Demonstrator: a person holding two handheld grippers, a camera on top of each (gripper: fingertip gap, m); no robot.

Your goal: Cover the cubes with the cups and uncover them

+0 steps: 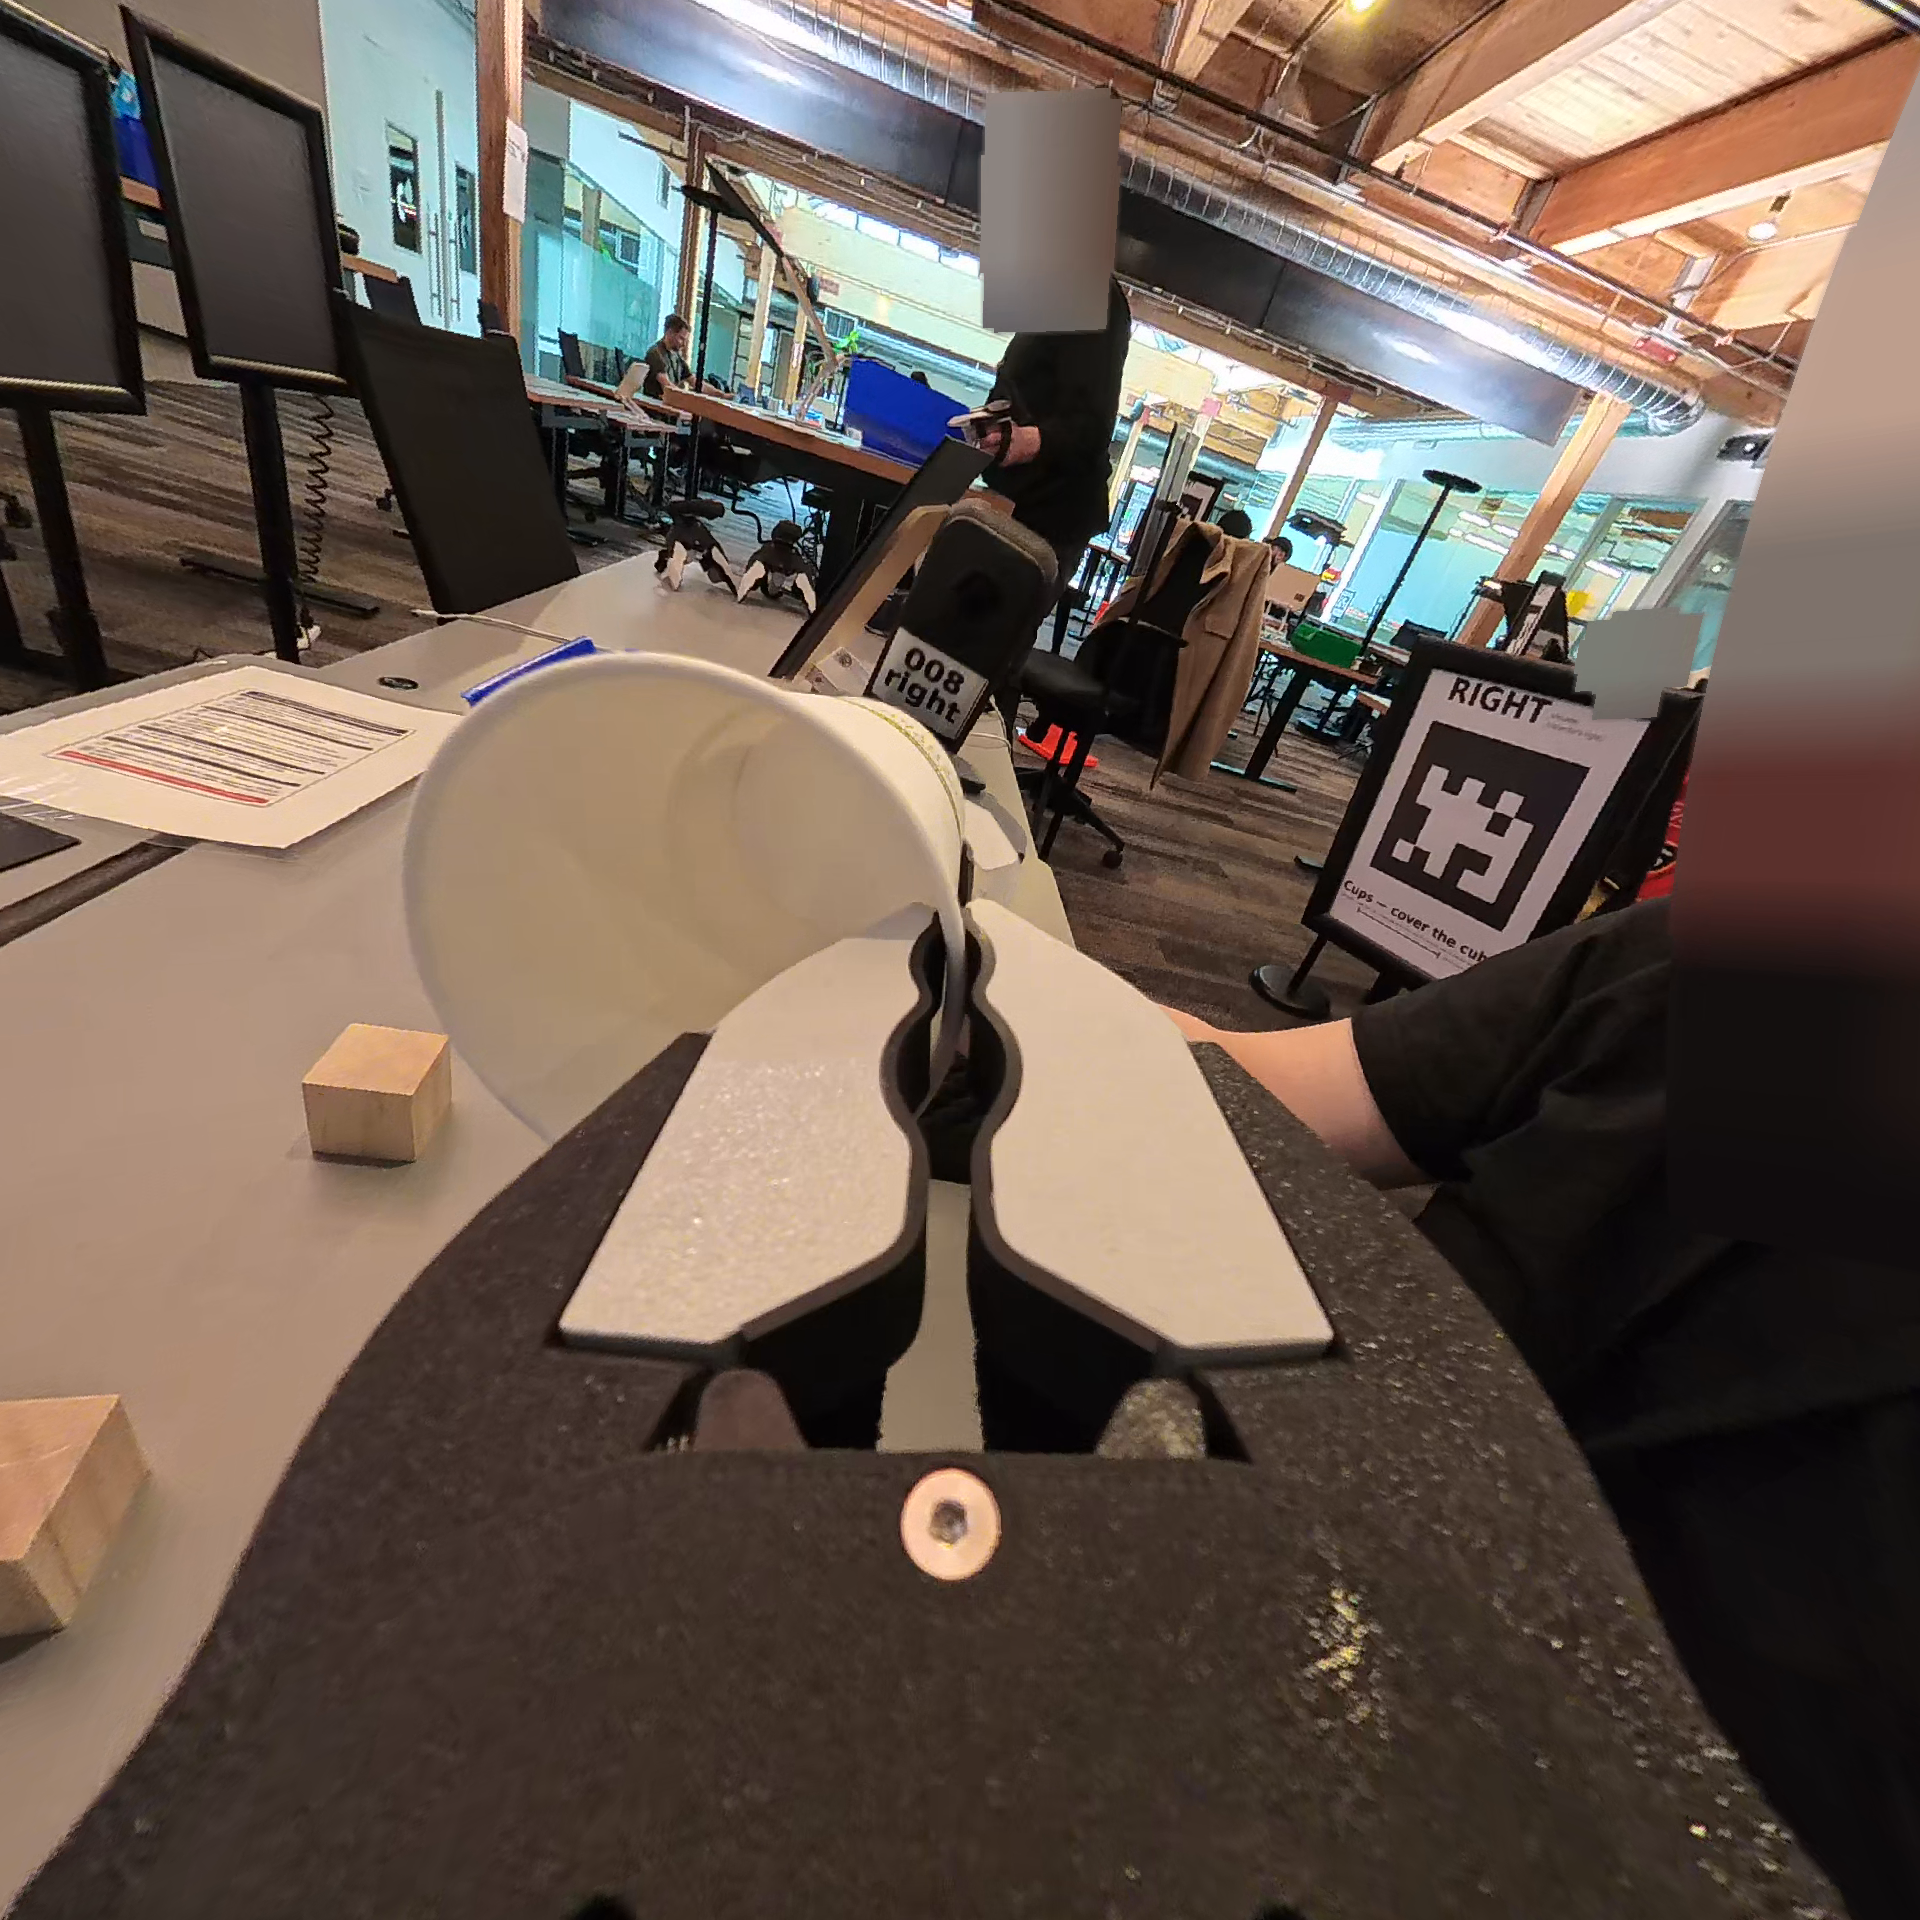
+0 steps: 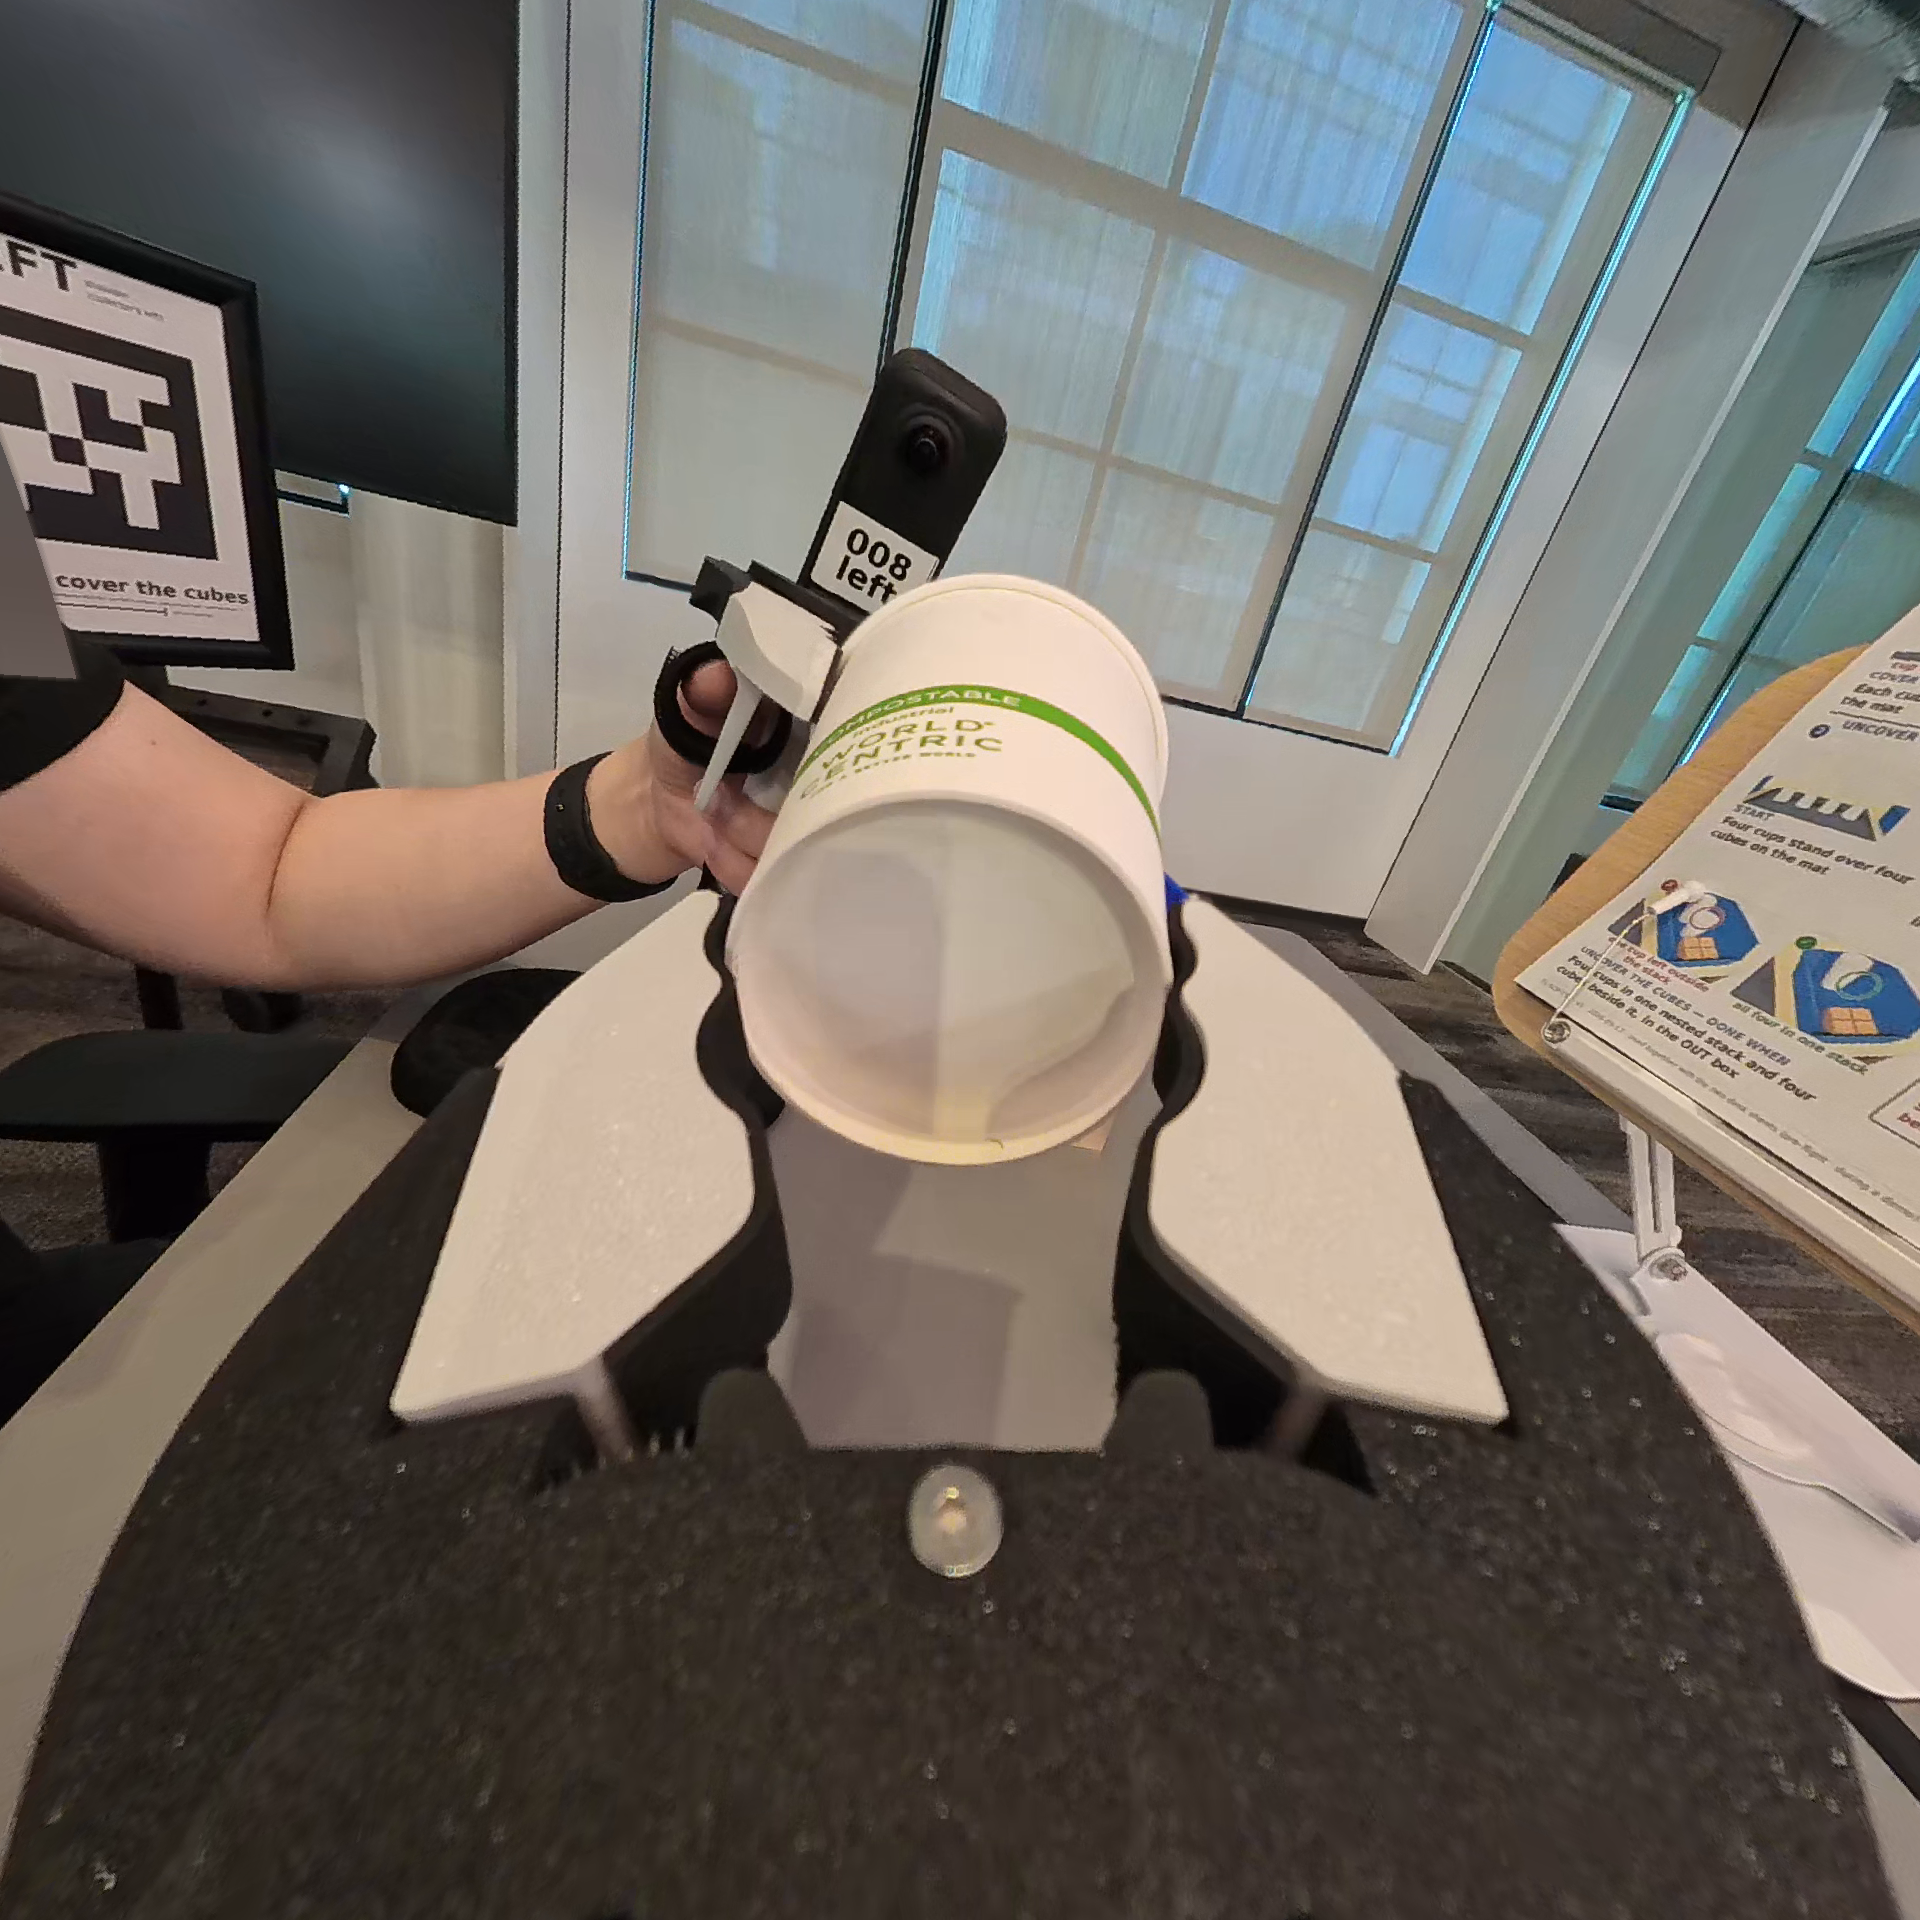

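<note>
Your left gripper (image 1: pixel 951 971) pinches paper cup (image 1: pixel 665 873) by rim, held off table (image 1: pixel 208 1299); cup axis near level, mouth toward wooden cube (image 1: pixel 376 1091); your right gripper (image 2: pixel 951 997) spread wide, cup base between fingers.

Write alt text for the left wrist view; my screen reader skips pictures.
The left gripper pinches the rim of a tilted white paper cup above a grey table. Two bare wooden cubes sit left of it.
</note>
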